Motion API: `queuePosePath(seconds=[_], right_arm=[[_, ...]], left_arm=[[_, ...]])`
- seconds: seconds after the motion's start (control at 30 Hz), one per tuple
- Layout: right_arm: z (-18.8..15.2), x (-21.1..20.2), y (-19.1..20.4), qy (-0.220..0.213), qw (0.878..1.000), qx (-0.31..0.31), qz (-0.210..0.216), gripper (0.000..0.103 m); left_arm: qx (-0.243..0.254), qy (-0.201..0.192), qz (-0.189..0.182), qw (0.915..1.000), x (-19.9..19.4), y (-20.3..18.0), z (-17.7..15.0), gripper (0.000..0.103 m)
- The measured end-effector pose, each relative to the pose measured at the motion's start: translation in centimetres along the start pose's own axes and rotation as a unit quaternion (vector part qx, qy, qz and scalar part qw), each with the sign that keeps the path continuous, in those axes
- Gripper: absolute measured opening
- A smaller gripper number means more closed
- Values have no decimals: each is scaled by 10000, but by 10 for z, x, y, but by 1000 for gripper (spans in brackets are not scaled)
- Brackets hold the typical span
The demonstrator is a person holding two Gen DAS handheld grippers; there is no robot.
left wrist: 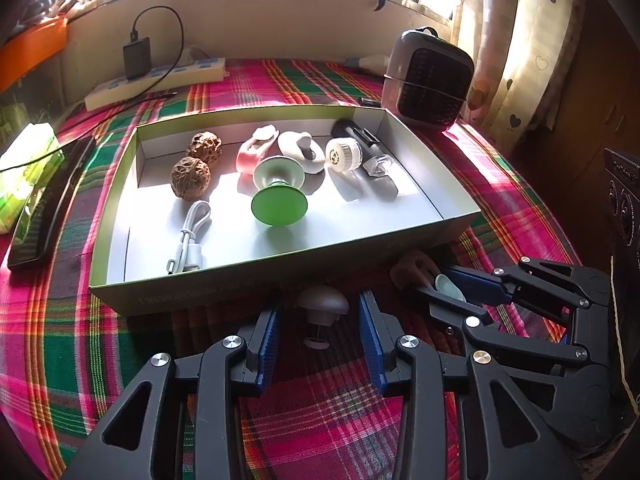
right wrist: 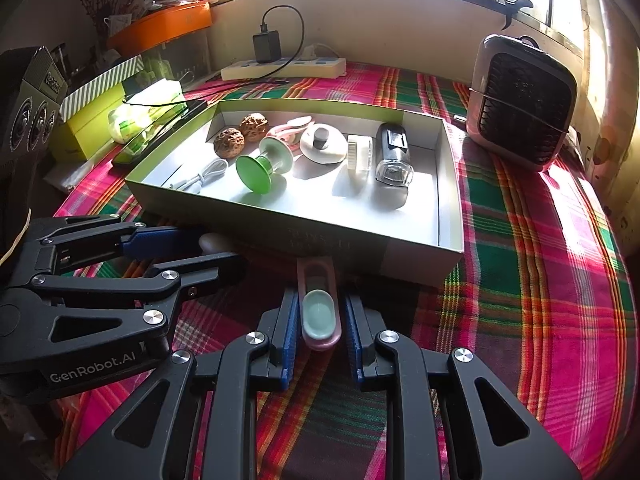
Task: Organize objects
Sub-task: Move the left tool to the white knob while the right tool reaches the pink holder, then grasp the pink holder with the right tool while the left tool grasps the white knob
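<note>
A shallow cardboard box point(left wrist: 256, 276) point(right wrist: 452, 248) stands on the plaid cloth. It holds two walnuts point(left wrist: 191, 178), a white cable point(left wrist: 192, 236), a green suction stand point(left wrist: 279, 200) point(right wrist: 260, 170), a pink holder, a white disc, a round white part and a black device point(right wrist: 394, 156). My left gripper point(left wrist: 320, 320) is open around a grey mushroom-shaped knob point(left wrist: 322, 305) lying before the box. My right gripper point(right wrist: 320, 316) is open around a pink holder with a pale green insert point(right wrist: 319, 312), without touching it; this also shows in the left wrist view point(left wrist: 448, 282).
A small fan heater point(left wrist: 428, 76) point(right wrist: 520, 104) stands at the back right. A power strip with a charger point(left wrist: 160, 76) point(right wrist: 284, 66) lies at the back. A black remote point(left wrist: 48, 208) and a tissue pack point(left wrist: 24, 168) lie left of the box.
</note>
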State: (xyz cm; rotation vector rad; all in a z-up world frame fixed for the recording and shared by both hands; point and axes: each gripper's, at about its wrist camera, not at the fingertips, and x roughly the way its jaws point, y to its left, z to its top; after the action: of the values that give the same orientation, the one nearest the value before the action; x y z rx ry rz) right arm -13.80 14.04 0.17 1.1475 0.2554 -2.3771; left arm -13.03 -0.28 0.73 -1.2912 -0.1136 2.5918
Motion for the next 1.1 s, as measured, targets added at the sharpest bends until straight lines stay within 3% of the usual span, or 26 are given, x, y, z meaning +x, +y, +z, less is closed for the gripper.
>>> queuePosePath(seconds=[0.17,0.4,1.1], right_arm=[[0,0,0,-1,10000,5,3,23],[0,0,0,0,10000,-4,-6,22],[0,0,0,1,10000,-6,-7,22]], left_arm=[[10,0,21,10000,0,0,0,34],[-31,-33,120,9999,0,2,1,24],[-29,-48,125,9999,-1,3,0,24]])
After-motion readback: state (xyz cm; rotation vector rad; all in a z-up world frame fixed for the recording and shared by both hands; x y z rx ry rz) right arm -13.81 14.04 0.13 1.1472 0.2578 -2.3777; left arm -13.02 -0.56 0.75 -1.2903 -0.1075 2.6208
